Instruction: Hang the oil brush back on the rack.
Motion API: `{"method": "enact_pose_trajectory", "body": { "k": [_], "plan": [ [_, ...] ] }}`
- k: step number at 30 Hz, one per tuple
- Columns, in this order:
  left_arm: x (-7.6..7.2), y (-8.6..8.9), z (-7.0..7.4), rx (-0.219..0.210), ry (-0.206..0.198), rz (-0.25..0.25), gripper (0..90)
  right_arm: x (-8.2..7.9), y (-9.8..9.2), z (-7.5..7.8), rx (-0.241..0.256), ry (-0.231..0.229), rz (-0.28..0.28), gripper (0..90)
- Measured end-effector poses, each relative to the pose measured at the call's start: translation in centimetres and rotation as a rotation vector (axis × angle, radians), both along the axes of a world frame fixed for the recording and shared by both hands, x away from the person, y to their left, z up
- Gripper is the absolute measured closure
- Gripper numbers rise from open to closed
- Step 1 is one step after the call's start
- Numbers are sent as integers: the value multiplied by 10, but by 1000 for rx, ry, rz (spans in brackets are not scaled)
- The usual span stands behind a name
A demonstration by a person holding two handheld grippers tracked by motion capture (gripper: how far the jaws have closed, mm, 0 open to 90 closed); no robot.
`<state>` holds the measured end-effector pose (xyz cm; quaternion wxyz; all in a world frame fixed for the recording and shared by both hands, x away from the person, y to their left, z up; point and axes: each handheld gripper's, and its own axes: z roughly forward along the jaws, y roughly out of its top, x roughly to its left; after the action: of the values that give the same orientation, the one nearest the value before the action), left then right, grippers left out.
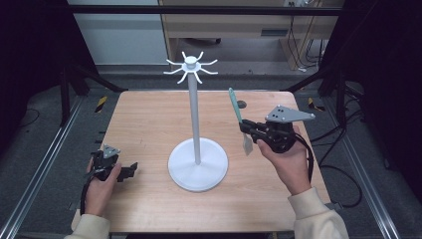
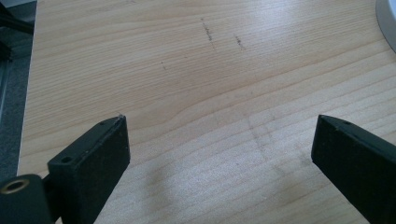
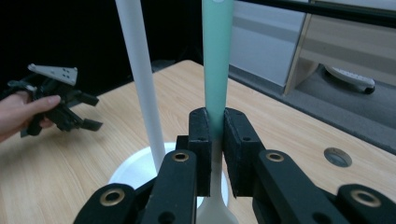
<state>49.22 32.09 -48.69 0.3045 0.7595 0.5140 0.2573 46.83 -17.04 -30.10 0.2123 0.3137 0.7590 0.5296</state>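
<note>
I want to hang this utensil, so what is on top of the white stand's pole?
A round cap ringed with curved white hooks tops the white stand. Nothing hangs there. The right gripper holds the green-handled utensil beside it.

No writing, label, brand, number or sign can be read anywhere. The table carries only a few faint dark scuff marks toward its far edge in the left gripper view, not letters.
</note>
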Motion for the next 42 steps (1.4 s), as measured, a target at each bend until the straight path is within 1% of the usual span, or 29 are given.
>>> {"method": "enact_pose_trajectory", "body": {
  "k": [6, 10, 17, 25, 33, 39, 42],
  "plan": [
    [0, 0, 0, 0, 1, 0, 39, -9, 4, 9, 53, -32, 13, 818],
    [0, -1, 0, 1, 1, -1, 39, -13, 7, 16, 66, -56, 29, 818],
    [0, 0, -1, 2, 2, -1, 39, -14, 12, 27, 83, -84, 64, 818],
    [1, -1, -1, 4, 4, -2, 39, -12, 13, 35, 105, -96, 102, 817],
    [1, -1, -1, 6, 6, -3, 39, -10, 14, 43, 117, -108, 128, 817],
    [1, 0, -1, 5, 5, -3, 39, -7, 13, 46, 131, -103, 152, 817],
    [1, -1, -1, 4, 7, -2, 39, -6, 14, 47, 123, -99, 158, 817]
  ]
}}
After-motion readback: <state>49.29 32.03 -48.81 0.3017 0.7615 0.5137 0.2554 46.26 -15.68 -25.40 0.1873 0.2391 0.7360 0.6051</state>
